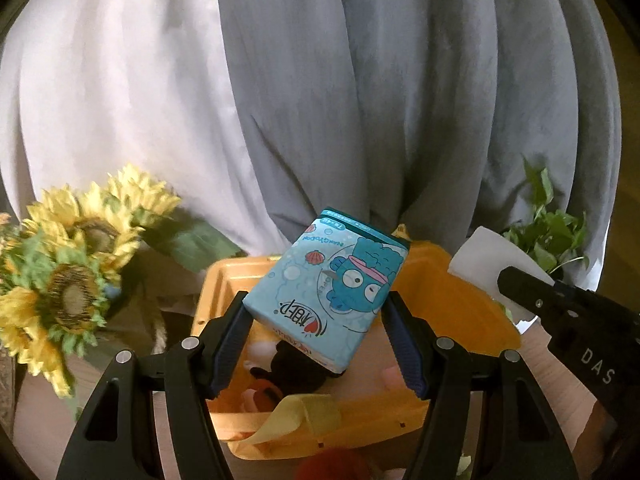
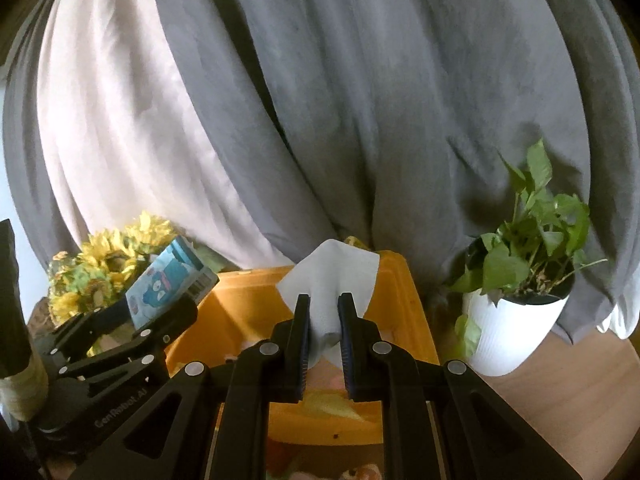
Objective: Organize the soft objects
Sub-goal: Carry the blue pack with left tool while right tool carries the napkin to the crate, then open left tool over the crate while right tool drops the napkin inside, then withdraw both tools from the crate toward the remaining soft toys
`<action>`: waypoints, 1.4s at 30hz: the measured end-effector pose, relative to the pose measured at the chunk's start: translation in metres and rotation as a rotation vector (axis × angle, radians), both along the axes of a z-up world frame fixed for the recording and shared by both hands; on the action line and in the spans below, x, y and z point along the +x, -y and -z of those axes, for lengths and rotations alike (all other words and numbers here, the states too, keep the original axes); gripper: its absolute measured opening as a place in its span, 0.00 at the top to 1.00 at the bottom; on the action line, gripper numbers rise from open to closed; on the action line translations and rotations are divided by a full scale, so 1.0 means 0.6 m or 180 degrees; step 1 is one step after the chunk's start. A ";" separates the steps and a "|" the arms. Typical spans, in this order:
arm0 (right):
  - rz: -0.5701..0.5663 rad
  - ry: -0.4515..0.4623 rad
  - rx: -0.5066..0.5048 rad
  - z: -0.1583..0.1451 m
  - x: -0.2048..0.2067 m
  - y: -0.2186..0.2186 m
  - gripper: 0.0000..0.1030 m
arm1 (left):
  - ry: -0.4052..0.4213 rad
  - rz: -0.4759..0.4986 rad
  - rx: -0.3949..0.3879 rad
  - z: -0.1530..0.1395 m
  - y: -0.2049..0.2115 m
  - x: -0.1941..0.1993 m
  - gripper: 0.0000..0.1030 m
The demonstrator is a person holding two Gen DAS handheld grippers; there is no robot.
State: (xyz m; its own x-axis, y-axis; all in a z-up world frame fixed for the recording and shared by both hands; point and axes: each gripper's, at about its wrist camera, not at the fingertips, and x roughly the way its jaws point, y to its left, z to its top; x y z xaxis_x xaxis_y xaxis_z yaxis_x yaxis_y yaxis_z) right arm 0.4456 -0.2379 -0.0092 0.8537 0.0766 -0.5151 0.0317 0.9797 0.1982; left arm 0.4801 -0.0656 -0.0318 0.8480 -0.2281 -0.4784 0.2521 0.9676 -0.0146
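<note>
**A:** What is each hand holding?

**B:** The left gripper (image 1: 316, 344) pinches a blue tissue pack (image 1: 326, 286) between its fingers, tilted, above an open yellow bin (image 1: 460, 296). The right gripper (image 2: 323, 344) has its fingers closed on a white tissue (image 2: 330, 280), also over the bin.

**A:** Where is the bin?

**B:** On a wooden tabletop (image 2: 560, 392), toward the back edge, in front of grey and white curtains (image 2: 320, 100). Sunflowers (image 2: 108, 264) stand to its left, a potted plant (image 2: 520, 280) in a white pot to its right.

**A:** How far along is the tidying?

**B:** Partly done, I judge. Soft toys (image 1: 280, 372) already lie in the bin, one black, others orange and pink, and a yellow cloth (image 1: 296, 420) hangs over its near rim. The pack and tissue are not yet put down. Something red (image 1: 332, 466) lies just in front of the bin, too cropped to identify; it may be left to sort.
</note>
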 end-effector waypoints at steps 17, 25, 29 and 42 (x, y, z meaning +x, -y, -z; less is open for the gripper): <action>0.0058 -0.0335 -0.0094 0.066 0.072 0.019 0.86 | -0.0324 0.0094 0.0260 0.050 0.052 0.092 0.34; 0.0031 -0.0354 -0.0159 0.073 0.086 0.015 0.86 | -0.0250 -0.0093 0.0367 0.043 0.042 0.093 0.19; 0.0039 -0.0359 -0.0141 0.073 0.090 0.014 0.80 | -0.0238 -0.0224 0.0328 0.035 0.021 0.082 0.14; 0.0157 -0.0305 -0.0081 0.044 0.050 0.010 0.50 | -0.0133 -0.0262 0.0152 0.004 -0.022 0.012 0.14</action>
State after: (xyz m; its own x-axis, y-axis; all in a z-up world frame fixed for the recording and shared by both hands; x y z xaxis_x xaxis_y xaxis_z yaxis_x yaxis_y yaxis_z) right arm 0.4753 -0.2437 -0.0353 0.8028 0.0214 -0.5958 0.0977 0.9811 0.1669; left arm 0.4873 -0.0523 -0.0342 0.8420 -0.1346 -0.5224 0.1718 0.9849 0.0231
